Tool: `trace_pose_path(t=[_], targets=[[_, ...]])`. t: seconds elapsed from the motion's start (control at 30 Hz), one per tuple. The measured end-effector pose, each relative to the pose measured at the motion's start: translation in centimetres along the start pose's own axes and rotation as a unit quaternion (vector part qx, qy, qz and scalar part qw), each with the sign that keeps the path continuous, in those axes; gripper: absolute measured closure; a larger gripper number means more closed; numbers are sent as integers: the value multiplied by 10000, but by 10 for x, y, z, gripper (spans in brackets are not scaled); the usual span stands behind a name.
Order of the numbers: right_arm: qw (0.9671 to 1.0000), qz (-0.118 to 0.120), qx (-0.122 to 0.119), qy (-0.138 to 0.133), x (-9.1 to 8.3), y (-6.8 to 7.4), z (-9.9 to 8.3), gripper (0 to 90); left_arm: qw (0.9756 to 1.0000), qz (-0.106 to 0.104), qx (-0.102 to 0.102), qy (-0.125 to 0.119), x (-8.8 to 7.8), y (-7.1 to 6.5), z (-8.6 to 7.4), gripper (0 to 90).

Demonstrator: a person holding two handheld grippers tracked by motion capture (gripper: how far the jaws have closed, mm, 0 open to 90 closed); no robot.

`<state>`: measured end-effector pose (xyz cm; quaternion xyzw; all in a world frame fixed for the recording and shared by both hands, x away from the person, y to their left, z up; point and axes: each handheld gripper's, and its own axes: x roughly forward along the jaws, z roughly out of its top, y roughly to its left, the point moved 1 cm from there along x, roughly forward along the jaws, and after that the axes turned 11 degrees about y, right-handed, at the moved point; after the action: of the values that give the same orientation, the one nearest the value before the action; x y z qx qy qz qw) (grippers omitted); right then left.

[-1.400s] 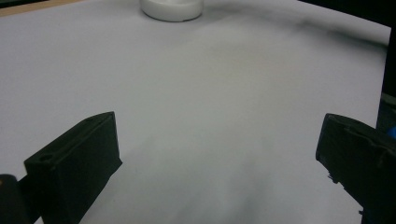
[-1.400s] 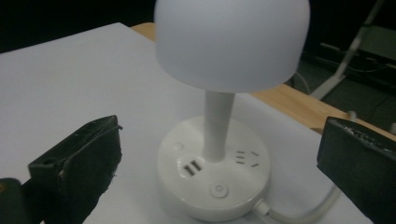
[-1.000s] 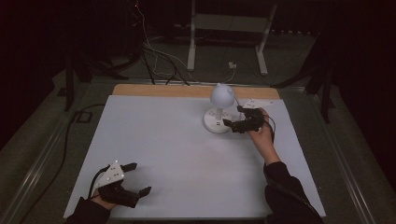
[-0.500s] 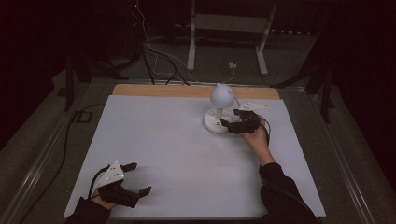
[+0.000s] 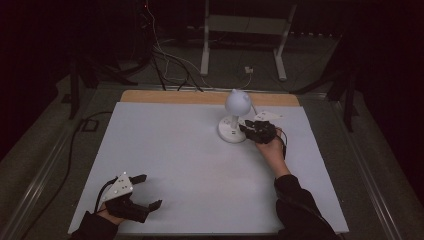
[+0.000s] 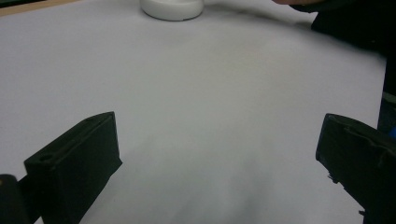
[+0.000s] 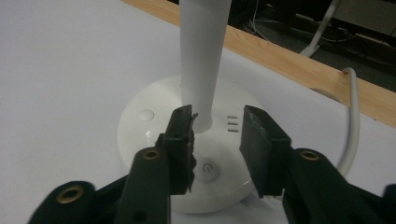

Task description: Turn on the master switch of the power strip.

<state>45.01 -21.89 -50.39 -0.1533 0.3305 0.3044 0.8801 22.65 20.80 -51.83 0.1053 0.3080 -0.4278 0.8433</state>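
**Lamp stem stands just ahead of the right jaws**

Lamp (image 5: 235, 120) sits in the upper right of centre in the high view, on the white table (image 5: 175, 165) close to its wooden far edge. Its long axis runs straight up: a round base (image 7: 187, 154), a slim white stem (image 7: 201, 65) rising from the base's middle, and a globe head (image 5: 237, 101) on top. In the right gripper view the stem climbs from mid-frame to the top edge, and a power button (image 7: 208, 169) lies on the base between the jaws.

Right gripper (image 7: 215, 126) is by far the nearer one, hovering over the base with the stem's foot directly ahead of its fingertips. Its jaws have just been closing and now stand partly closed with a gap; the left pad looks close to the stem, but I judge no grip yet.

Left gripper (image 5: 142, 190) rests in the lower left of the high view, well apart, jaws spread wide on nothing.
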Motion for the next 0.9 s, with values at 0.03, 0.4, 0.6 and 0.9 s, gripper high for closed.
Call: trace_pose_path(t=[0.03,0.4,0.6,0.9], targets=[[10000,-2,0,4,0,0,0,652,10000,0,0,0,0,0,0,2],[9994,77,-157,290,6,2,-2,900,10000,5,4,15,0,0,0,2],[9989,10,-181,424,10,3,-3,900,10000,2,3,17,0,0,0,2],[9983,-139,-181,541,12,6,-3,900,10000,-3,-1,26,1,0,0,2]])
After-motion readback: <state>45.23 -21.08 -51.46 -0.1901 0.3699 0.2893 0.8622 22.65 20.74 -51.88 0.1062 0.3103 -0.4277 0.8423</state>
